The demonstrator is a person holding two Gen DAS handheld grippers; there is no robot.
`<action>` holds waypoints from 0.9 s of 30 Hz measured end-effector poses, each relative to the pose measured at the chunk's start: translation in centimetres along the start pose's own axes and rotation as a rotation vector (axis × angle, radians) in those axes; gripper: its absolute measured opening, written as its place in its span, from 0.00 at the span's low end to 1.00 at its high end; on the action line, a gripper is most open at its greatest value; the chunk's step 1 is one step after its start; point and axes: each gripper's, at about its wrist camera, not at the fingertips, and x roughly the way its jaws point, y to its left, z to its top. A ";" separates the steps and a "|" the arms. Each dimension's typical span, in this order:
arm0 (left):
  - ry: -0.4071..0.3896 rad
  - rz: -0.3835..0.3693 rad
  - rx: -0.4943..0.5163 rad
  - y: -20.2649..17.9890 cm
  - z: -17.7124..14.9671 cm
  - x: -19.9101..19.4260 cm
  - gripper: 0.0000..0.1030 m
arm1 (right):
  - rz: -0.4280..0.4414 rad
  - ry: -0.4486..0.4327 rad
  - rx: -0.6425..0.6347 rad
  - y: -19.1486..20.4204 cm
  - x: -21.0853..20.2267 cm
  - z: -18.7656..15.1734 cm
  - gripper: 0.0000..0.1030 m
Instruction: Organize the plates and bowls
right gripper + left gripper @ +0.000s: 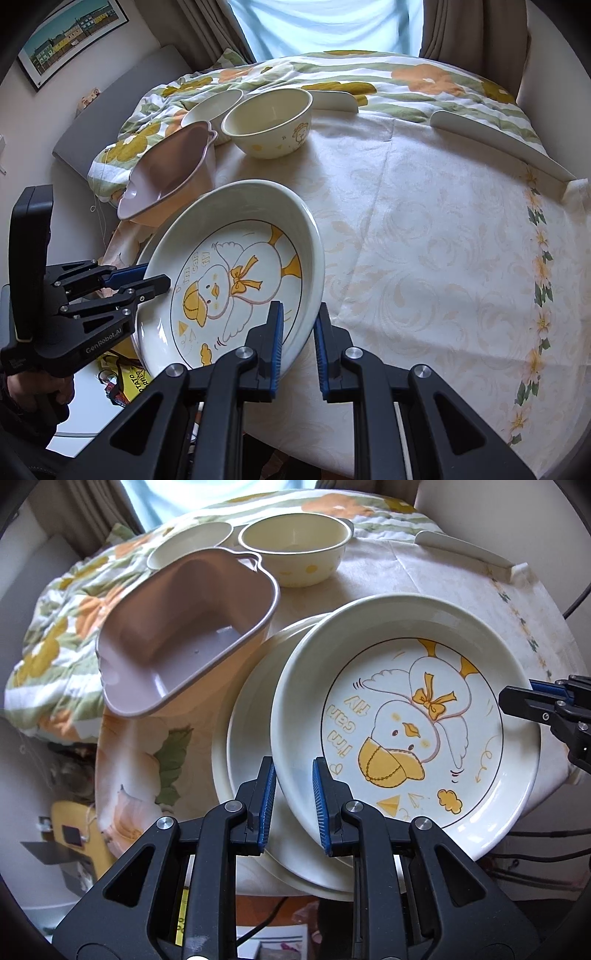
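Note:
A white deep plate with a yellow duck picture is held tilted above a plain cream plate that lies at the table's near edge. My left gripper is shut on the duck plate's near rim. My right gripper grips the opposite rim of the duck plate; it also shows in the left wrist view. A pink heart-shaped bowl stands tilted behind the plates. A cream bowl and a smaller cream bowl stand further back.
The table carries a pale floral cloth. A flowered quilt lies behind it. Two white flat pieces lie at the table's far right edge. Cables and clutter lie on the floor below the table.

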 end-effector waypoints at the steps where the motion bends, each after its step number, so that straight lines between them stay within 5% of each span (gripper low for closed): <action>1: -0.006 0.022 0.015 -0.2 0.0 0.0 0.17 | -0.002 0.002 -0.002 0.1 0.1 0.0 0.14; 10: -0.066 0.231 0.173 -2.1 -0.6 -0.5 0.18 | -0.073 0.011 -0.084 2.1 1.1 -0.4 0.14; 27: -0.067 0.258 0.172 -1.6 -1.4 -0.7 0.18 | -0.181 0.015 -0.137 3.8 2.3 -0.5 0.16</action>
